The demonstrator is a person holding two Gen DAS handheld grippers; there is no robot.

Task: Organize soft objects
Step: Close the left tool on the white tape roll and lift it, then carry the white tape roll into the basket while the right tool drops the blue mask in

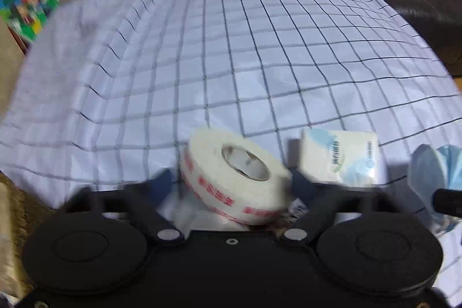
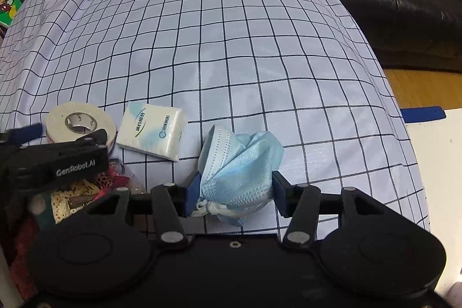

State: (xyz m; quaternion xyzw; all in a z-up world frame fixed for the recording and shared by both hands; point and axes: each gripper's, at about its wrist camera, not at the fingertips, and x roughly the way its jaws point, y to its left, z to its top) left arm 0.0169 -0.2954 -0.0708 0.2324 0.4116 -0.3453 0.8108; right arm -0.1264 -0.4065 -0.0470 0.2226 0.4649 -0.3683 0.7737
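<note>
We are holding the left tongs closed on the tape roll; their fingers are pressing its two sides and the roll is sitting tilted between them, at the near edge of the checked cloth. That view is blurring. We are holding the right tongs closed on the crumpled blue mask, a pad on each side of it, its white ear loops bunching near the left pad. The tissue pack is lying flat on the cloth, between tape roll and mask, apart from both. Patterned fabric items are lying in a heap below the left tongs, details unclear. A black sofa is standing beyond the cloth's right side.
</note>
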